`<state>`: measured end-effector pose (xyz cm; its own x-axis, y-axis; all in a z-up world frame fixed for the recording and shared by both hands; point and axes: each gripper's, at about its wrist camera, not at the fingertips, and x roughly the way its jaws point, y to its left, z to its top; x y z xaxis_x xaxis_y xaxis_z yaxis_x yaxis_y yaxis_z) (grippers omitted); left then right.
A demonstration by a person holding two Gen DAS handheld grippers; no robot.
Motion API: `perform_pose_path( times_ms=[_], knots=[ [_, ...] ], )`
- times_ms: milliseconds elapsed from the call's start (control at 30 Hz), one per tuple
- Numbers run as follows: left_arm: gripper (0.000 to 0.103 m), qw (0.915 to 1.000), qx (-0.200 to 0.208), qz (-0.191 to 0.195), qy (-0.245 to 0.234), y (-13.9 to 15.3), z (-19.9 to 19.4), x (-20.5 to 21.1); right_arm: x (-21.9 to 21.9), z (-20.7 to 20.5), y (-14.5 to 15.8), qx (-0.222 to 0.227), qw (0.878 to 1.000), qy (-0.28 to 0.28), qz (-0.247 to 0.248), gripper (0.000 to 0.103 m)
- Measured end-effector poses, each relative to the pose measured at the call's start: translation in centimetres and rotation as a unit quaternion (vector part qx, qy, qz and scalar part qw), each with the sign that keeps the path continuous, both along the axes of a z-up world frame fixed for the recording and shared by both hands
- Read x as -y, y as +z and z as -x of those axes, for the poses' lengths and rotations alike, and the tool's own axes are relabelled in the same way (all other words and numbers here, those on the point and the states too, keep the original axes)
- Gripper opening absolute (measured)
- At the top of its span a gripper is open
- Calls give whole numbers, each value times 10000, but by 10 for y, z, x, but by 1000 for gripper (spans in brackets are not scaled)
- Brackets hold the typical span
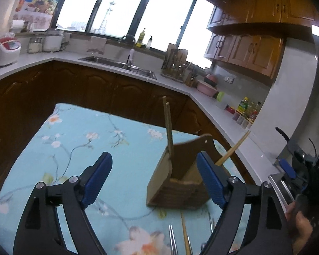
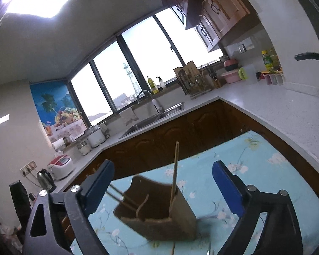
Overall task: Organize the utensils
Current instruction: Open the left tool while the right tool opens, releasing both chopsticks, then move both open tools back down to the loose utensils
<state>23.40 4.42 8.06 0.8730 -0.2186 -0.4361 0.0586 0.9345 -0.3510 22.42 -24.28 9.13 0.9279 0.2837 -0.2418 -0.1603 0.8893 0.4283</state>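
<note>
A wooden utensil holder (image 1: 176, 178) stands on the floral blue tablecloth (image 1: 78, 140). Wooden chopsticks (image 1: 168, 127) stand upright in it and another pair (image 1: 234, 148) leans out to the right. My left gripper (image 1: 157, 178) is open and empty, just left of and above the holder. Loose metal utensils (image 1: 172, 240) and a wooden chopstick (image 1: 186, 233) lie on the cloth near me. In the right wrist view the holder (image 2: 159, 210) sits between my open, empty right gripper (image 2: 165, 189) fingers, with a chopstick (image 2: 174, 170) upright in it. The right gripper also shows in the left wrist view (image 1: 287, 167).
A white L-shaped counter (image 1: 234, 119) wraps behind the table, with a sink (image 1: 119, 65), a dish rack (image 1: 174, 63), a pink pot (image 1: 206, 87), bottles (image 1: 244, 110) and a rice cooker (image 1: 4, 51). Dark cabinets stand below it.
</note>
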Motion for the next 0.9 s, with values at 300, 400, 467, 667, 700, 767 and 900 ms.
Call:
perform_pose_path(
  times_ms=[300,400,467,667,700,767,900],
  knots=[
    [86,9997,-238,-28,-34,-19,56,0,10,55,-29,-446,9988,-3,211,97],
    [87,9991,-403,-25,-100,-31,69,5,13,74,-45,-626,9976,-60,299,97],
    [87,9985,-525,-64,-147,-40,76,9,15,85,-55,-748,9965,-84,375,97],
    [87,9963,-792,-212,-252,-60,92,18,24,108,-86,-1187,9917,-193,463,97],
    [87,9959,-833,-242,-268,-64,95,20,26,111,-90,-1232,9911,-199,466,97],
    [87,9950,-907,-280,-310,-69,99,24,27,116,-95,-1284,9903,-201,482,97],
    [87,9929,-1063,-377,-370,-79,101,31,25,121,-102,-1380,9886,-145,581,97]
  ],
)
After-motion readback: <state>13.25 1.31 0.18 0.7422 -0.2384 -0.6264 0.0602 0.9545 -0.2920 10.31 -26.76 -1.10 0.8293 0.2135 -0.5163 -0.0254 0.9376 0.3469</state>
